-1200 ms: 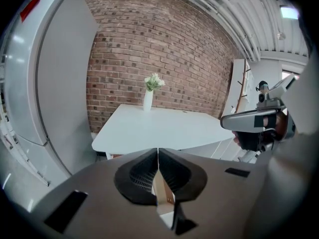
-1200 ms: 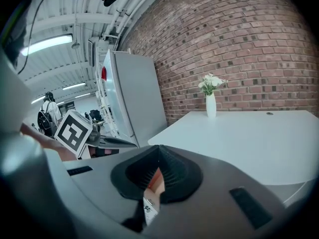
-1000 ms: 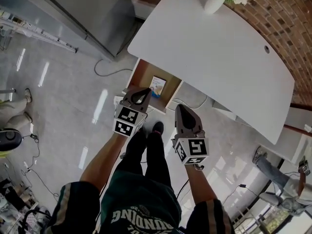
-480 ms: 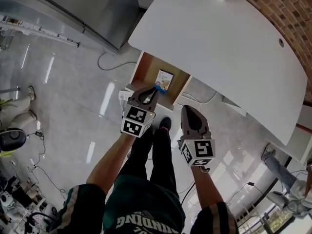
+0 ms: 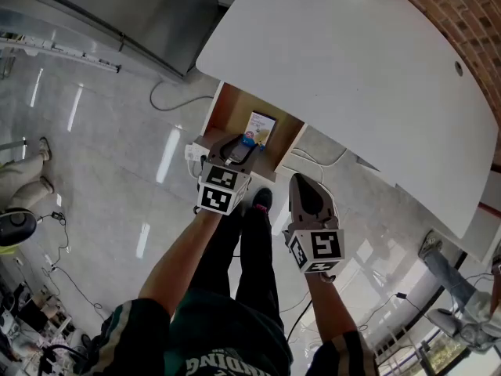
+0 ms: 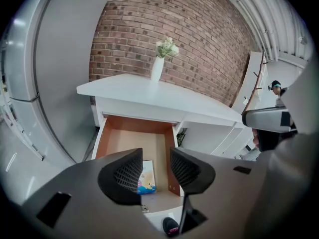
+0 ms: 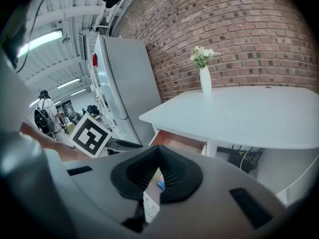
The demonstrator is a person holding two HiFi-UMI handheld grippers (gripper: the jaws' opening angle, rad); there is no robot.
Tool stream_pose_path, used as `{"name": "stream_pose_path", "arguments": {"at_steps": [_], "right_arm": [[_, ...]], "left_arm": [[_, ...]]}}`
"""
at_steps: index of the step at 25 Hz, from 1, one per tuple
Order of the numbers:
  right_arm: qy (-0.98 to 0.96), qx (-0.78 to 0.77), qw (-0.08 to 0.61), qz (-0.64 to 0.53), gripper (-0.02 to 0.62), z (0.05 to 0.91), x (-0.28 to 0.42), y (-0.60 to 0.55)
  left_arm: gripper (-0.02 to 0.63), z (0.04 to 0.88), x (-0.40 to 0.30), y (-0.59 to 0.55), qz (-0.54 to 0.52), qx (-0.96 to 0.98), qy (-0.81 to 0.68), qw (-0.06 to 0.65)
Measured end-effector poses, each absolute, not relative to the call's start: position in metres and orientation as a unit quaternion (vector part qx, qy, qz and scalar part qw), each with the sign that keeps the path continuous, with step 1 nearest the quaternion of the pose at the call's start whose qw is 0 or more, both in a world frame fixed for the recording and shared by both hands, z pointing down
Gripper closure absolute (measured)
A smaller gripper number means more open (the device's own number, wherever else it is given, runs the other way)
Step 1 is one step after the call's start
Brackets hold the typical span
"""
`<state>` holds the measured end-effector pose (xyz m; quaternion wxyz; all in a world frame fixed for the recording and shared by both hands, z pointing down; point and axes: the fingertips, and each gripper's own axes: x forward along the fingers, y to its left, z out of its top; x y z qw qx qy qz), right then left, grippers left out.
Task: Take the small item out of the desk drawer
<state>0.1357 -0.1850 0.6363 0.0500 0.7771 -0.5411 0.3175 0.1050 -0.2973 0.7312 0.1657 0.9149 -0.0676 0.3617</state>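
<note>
Left gripper [image 6: 156, 157]: jaws partly apart and just been opening; nothing is between the pads. It hangs over the front edge of the open drawer and points down into it.
Right gripper [image 7: 158, 151]: jaws closed with the tips together, holding nothing. It hovers just beside the left one, outside the front right corner of the drawer and clear of it.
Drawer [image 6: 105, 139]: pulled out from under the left end of the desk, brown wood inside, with a pale floor.
Small item [image 6: 146, 176]: a flat printed piece with a cartoon picture and a blue lower edge, perhaps a card or a thin booklet; the view is too coarse to tell which. It lies flat on the drawer floor near the right wall, toward the front. In the left gripper view it shows through the gap between the jaws, well below them and untouched.
Desk [image 5: 352, 77]: white top, bare except for a white vase [image 6: 157, 69] of pale flowers near its far edge.
Behind: a brick wall [image 6: 199, 39], with a tall grey cabinet [image 7: 124, 88] to the left of the desk.
Floor [image 5: 94, 147]: glossy grey, with a cable lying near the drawer.
Below the drawer: the person's dark shoe [image 5: 262, 202].
</note>
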Motion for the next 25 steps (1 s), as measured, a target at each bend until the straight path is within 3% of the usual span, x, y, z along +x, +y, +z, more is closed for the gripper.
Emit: {"name": "stream_pose_path", "arguments": {"at_steps": [21, 25], "right_arm": [[-0.508, 0.785, 0.051, 0.351, 0.572, 0.689, 0.160, -0.176], [-0.505, 0.782, 0.052, 0.362, 0.572, 0.701, 0.154, -0.170]], "left_arm": [[0.318, 0.813, 0.156, -0.312, 0.411, 0.883, -0.122, 0.192], [0.262, 0.837, 0.162, -0.309, 0.439, 0.869, -0.124, 0.191]]}}
